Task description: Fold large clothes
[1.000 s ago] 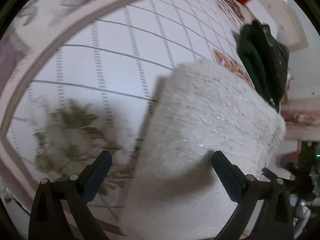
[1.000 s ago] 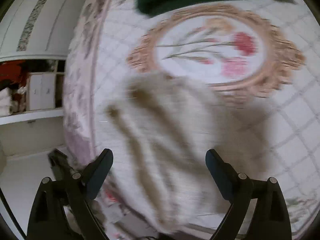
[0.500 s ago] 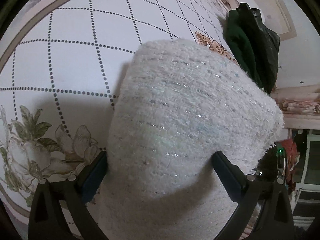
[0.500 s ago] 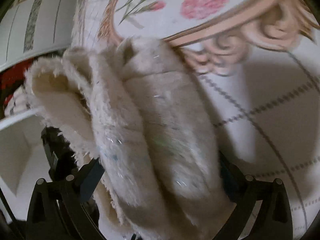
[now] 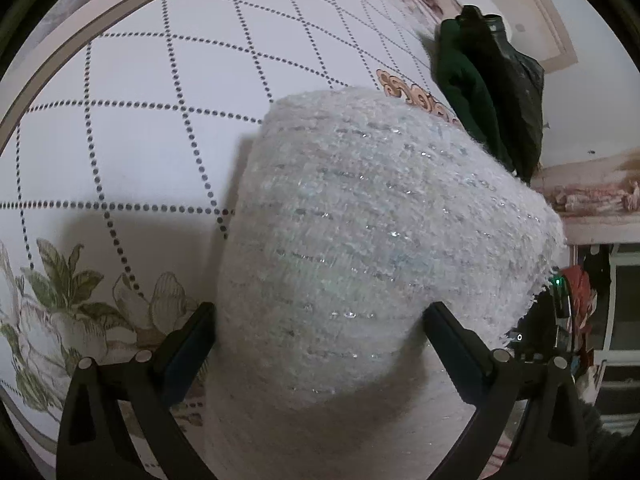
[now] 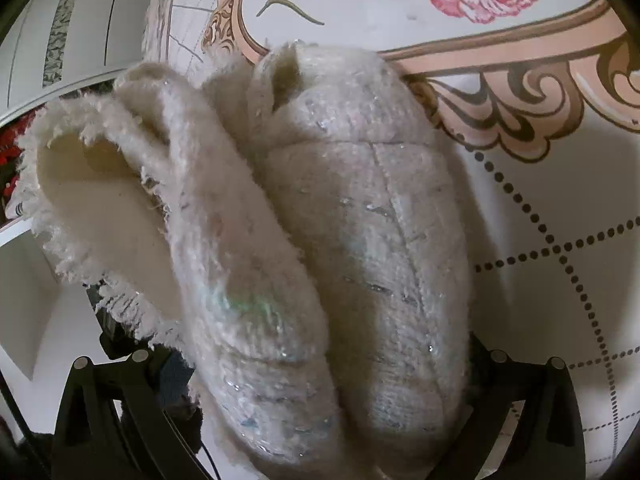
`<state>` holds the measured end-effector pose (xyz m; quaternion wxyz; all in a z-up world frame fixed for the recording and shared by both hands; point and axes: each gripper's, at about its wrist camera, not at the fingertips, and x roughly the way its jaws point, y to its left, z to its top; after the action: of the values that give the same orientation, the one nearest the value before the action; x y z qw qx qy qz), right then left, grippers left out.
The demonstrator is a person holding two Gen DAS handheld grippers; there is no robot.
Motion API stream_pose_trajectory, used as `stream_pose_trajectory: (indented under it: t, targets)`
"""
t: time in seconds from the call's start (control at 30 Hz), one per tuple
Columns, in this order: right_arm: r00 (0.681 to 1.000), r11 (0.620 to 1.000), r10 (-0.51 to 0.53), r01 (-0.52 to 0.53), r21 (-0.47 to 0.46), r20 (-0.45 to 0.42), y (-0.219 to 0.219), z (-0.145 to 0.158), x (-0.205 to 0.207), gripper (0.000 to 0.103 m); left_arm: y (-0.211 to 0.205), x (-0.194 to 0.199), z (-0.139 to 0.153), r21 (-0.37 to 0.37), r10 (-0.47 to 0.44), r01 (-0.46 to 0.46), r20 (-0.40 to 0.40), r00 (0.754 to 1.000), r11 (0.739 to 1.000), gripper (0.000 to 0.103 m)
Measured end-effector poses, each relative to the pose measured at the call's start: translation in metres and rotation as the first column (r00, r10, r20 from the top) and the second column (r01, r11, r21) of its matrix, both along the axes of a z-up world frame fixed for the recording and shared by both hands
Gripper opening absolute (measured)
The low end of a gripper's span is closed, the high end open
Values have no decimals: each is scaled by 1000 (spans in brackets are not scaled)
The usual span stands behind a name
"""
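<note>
**Folded bundle lies straight ahead, between both sets of fingers**

While the white fuzzy garment (image 5: pixel 376 232) lies on the patterned bedspread (image 5: pixel 132 152), its long axis runs forward between the wide-spread left gripper (image 5: pixel 320 344); the right gripper (image 6: pixel 324 376) straddles its layered folds just as closely, seemingly unclamped.

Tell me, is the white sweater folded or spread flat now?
Folded. In the right wrist view the white sweater is doubled into thick layers with a frayed edge curling open; in the left wrist view it forms a compact bundle on the bedspread.

bedroom | floral bedspread (image 5: pixel 160 128) (quilted) | clothes pile (image 5: pixel 496 80) | wardrobe (image 6: pixel 60 36)
</note>
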<state>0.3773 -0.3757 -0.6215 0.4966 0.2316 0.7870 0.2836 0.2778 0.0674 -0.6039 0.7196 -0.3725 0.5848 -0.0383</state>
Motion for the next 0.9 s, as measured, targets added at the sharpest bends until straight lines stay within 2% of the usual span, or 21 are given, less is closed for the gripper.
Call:
stream_pose_trajectory:
  t: [0.2, 0.37, 0.57, 0.67, 0.7, 0.73, 0.77, 0.8, 0.9]
  targets:
    - [1000, 1000, 9, -9, -21, -6, 16, -1, 4, 103, 5, -3, -8, -66, 14, -13, 21, 1000, 998, 103]
    - [1000, 999, 14, -14, -37, -6, 35, 5, 2, 103, 3, -4, -9, -75, 19, -17, 31, 999, 997, 103]
    - [999, 997, 41, -41, -61, 3, 51, 7, 3, 103, 15, -6, -24, -194, 50, -39, 55, 997, 980, 103]
    - [997, 996, 66, -64, -60, 33, 70, 10, 0, 103, 18, -2, -20, -230, 78, -58, 78, 994, 971, 103]
    - [997, 996, 66, -63, -57, 37, 75, 12, -2, 94, 18, 1, -14, -229, 77, -55, 91, 993, 972, 103]
    - [997, 997, 61, -59, -42, 41, 83, 15, -4, 85, 17, 5, -5, -206, 68, -44, 110, 992, 978, 103]
    - [998, 998, 53, -51, -36, 42, 85, 17, -4, 71, 15, 8, 3, -177, 51, -28, 129, 990, 984, 103]
    - [998, 999, 35, -34, -22, 46, 90, 21, -5, 65, 14, 12, 13, -147, 28, -6, 143, 989, 989, 103]
    - [998, 1000, -1, 0, 3, 71, 99, 34, -6, 56, 12, 21, 31, -124, 8, 12, 163, 987, 992, 103]
